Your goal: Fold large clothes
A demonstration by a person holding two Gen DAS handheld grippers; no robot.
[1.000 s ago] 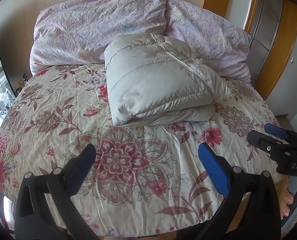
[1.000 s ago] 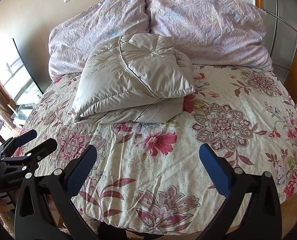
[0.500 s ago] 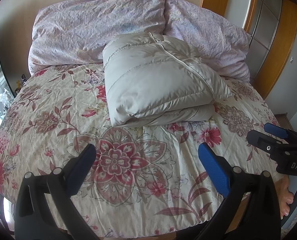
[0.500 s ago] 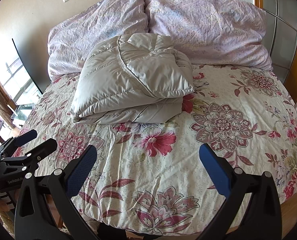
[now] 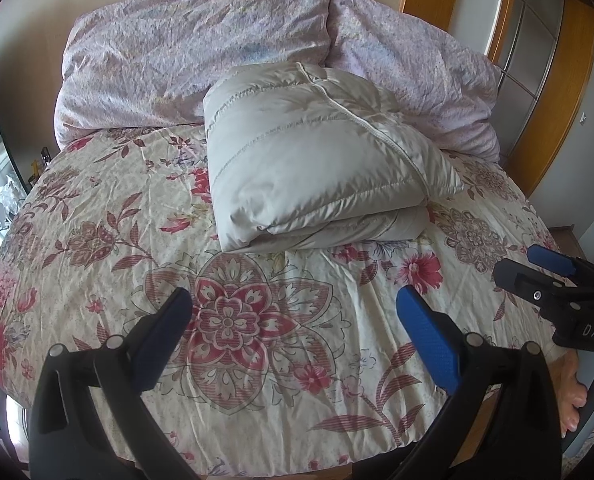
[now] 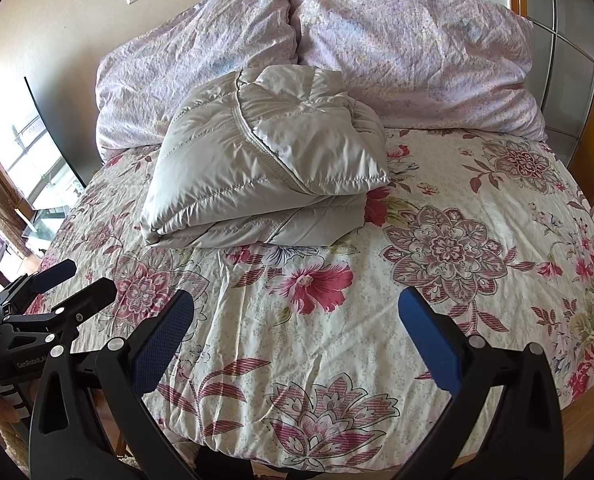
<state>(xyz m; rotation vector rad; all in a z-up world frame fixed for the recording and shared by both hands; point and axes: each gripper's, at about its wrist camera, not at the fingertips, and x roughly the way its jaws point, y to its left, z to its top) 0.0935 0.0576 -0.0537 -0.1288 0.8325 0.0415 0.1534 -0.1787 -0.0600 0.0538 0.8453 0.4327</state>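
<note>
At the foot of the bed, over the cream bedspread printed with red and mauve flowers (image 5: 97,208), the left tongs (image 5: 293,332) are held with their blue-padded jaws spread wide and nothing between them. Further along, near the head of the bed and a little toward the middle, the task's thing is found: a pale grey quilted down jacket (image 5: 317,160), folded into a thick, puffy bundle of two visible layers, its stitched seam running slantwise across the top. It is leaned against two crumpled lilac pillows (image 5: 201,48) and is well apart from both sets of tongs. To the right, the right tongs (image 6: 297,332) are likewise held apart and empty above the bedspread (image 6: 457,320) — the jacket (image 6: 265,160) is seen from this side with its corners roughly squared, though the upper layer overhangs the lower one.

By the look of it, the folding itself is judged to be done, or nearly so; the step in hand appears to be a pulling-back and checking of the result. If anything more is called for, a reach forward would be needed — either to press the springy bundle flatter or to square the overhanging edge — and a firm pinch through both layers would be wanted, since slippery padded cloth is apt to spring open.
</note>
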